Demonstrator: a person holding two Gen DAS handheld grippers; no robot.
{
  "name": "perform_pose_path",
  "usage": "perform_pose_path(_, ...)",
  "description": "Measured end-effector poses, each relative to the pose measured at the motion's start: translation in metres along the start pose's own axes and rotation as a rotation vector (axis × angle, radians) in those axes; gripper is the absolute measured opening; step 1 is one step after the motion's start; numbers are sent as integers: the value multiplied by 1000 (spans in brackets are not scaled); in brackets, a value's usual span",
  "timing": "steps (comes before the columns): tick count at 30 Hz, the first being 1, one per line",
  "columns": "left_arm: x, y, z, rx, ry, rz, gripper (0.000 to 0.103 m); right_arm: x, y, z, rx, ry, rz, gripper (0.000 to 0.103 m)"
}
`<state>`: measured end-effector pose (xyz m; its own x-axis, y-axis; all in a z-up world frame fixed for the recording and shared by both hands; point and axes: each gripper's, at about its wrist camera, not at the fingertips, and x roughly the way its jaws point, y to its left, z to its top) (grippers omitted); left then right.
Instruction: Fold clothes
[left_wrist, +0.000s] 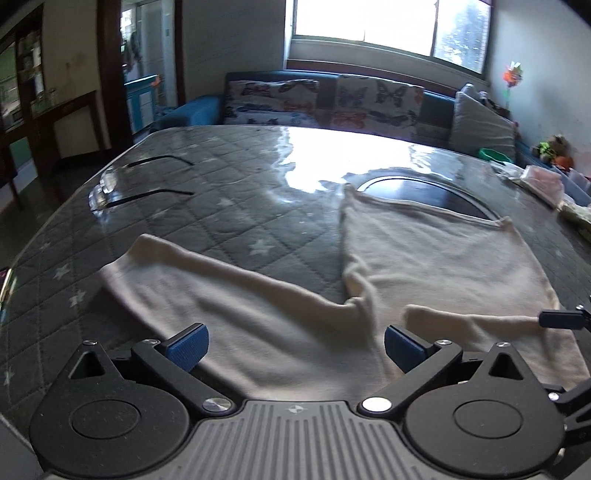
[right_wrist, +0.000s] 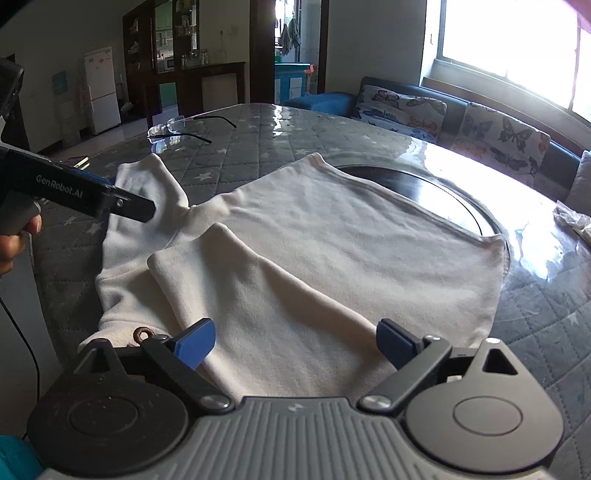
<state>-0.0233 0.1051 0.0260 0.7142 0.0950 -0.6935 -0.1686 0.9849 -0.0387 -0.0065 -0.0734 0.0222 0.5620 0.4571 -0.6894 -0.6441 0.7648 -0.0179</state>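
Note:
A cream long-sleeved garment (left_wrist: 436, 258) lies flat on the quilted table; it also shows in the right wrist view (right_wrist: 351, 236). Its left sleeve (left_wrist: 192, 280) stretches out to the left. Its right sleeve (right_wrist: 236, 280) is folded across the body. My left gripper (left_wrist: 295, 347) is open and empty, just above the garment near the left sleeve's base. My right gripper (right_wrist: 295, 341) is open and empty over the folded sleeve. The left gripper's body also shows in the right wrist view (right_wrist: 81, 188), held by a hand.
A pair of glasses (right_wrist: 173, 127) lies on the far left of the table, also in the left wrist view (left_wrist: 122, 184). A dark round turntable (right_wrist: 443, 199) sits partly under the garment. A sofa with butterfly cushions (left_wrist: 325, 99) stands behind the table. Clutter lies at the table's right edge (left_wrist: 546, 181).

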Motion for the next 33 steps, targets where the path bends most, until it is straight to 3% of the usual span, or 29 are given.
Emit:
perform_pose_path(10,7,29,0,-73,20,85,103,-2,4,3,-11,-8,-3,101)
perform_pose_path(21,15,66,8,-162,7,166,103,-8,20,29,-130,-17,47,102)
perform_pose_path(25,14,90,7,-218,-28,169,95,-7,33,41,-171,-35,71,102)
perform_pose_path(33,22,126,7,-312,-19,187,71,4,58,53,-207,-60,133,102)
